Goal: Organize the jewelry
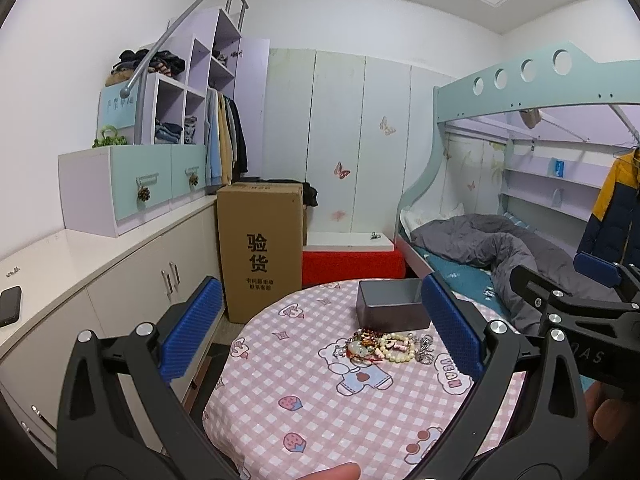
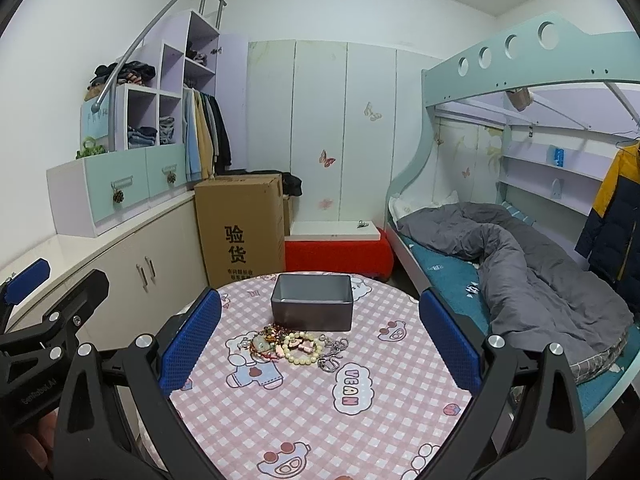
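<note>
Bedroom scene: round table (image 2: 360,432) with a pink checked cloth, bunk bed (image 2: 520,264) on the right, cabinets (image 2: 132,264) on the left, carton (image 2: 240,228) behind the table's far-left edge.

Left gripper (image 1: 320,332) hovers above the table's near-left edge, level, aimed at the far wall. Fingers (image 1: 192,328) spread wide, nothing between them. Thumb tip shows at the bottom of the left wrist view.

Right gripper (image 2: 320,336) hovers over the near edge, same heading, also spread wide and empty. In the left wrist view it enters from the right (image 1: 592,280); in the right wrist view the left one enters from the left (image 2: 28,284). Both sit side by side, apart, neither touching the table.

Jewelry (image 2: 296,348) is piled near the table centre, just in front of the box (image 2: 312,304): a cream bead bracelet (image 2: 302,348) lying flat, a red-green beaded piece with a pale pendant on its left, silver chain pieces on its right. Pile's long axis runs left-right, parallel to the box's near wall.

Box is grey, open-topped, long axis left-right, toward the far edge. Can't see anything inside it.

Writing: carton reads "验货" with smaller unreadable lines below. Cloth has a "VEAN" cloud (image 2: 352,388) right of the jewelry. Left gripper body carries a white marking, too small to read for sure.
</note>
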`<action>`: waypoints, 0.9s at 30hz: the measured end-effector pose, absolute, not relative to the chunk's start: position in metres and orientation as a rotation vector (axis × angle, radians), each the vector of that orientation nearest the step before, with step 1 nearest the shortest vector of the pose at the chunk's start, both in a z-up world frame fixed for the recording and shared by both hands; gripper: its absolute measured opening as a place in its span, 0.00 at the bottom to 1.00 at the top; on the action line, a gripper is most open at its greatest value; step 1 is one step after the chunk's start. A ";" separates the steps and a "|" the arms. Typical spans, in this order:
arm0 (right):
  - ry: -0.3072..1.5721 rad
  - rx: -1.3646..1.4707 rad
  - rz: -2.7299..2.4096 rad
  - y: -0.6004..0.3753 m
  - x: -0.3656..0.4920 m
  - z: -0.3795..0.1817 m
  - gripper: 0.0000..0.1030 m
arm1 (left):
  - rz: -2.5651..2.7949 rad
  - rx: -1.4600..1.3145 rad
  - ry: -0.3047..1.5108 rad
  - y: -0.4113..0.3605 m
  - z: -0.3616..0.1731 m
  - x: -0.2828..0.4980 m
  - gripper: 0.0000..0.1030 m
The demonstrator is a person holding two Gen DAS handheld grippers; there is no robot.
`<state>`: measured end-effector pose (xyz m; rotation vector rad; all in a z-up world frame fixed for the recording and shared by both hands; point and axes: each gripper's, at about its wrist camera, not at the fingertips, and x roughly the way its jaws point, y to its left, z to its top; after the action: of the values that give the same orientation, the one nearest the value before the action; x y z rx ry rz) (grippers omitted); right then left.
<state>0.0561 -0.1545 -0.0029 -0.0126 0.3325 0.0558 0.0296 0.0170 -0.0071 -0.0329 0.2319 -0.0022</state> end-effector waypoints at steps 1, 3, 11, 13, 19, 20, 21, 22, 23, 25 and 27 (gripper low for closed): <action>0.338 -0.016 0.058 -0.154 0.059 -0.005 0.92 | -0.001 -0.033 0.238 0.017 -0.009 0.034 0.94; 0.348 -0.024 0.059 -0.153 0.066 -0.009 0.92 | 0.000 -0.034 0.251 0.017 -0.015 0.042 0.94; 0.510 -0.035 0.044 -0.170 0.121 -0.062 0.92 | 0.014 -0.001 0.404 0.014 -0.064 0.101 0.94; 0.580 -0.025 0.043 -0.179 0.139 -0.083 0.92 | 0.021 0.009 0.458 0.015 -0.080 0.117 0.94; 0.749 -0.008 0.088 -0.189 0.177 -0.133 0.92 | 0.036 0.031 0.612 0.016 -0.121 0.165 0.94; 0.767 -0.009 0.100 -0.188 0.181 -0.139 0.92 | 0.037 0.036 0.633 0.015 -0.127 0.172 0.94; 0.779 -0.011 0.110 -0.190 0.186 -0.141 0.92 | 0.035 0.038 0.647 0.015 -0.132 0.178 0.94; 0.789 -0.013 0.120 -0.190 0.191 -0.145 0.92 | 0.033 0.039 0.666 0.015 -0.138 0.185 0.94; 0.803 -0.010 0.127 -0.191 0.196 -0.149 0.92 | 0.034 0.039 0.679 0.013 -0.142 0.188 0.94; 0.823 0.005 0.144 -0.194 0.204 -0.154 0.87 | 0.010 0.023 0.719 0.013 -0.148 0.203 0.94; 0.847 0.015 0.154 -0.198 0.214 -0.159 0.85 | -0.026 0.029 0.737 0.006 -0.154 0.213 0.94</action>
<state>0.2136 -0.1976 -0.1589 0.0155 0.8473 0.1540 0.2133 0.0063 -0.1540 0.0291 0.7372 -0.0258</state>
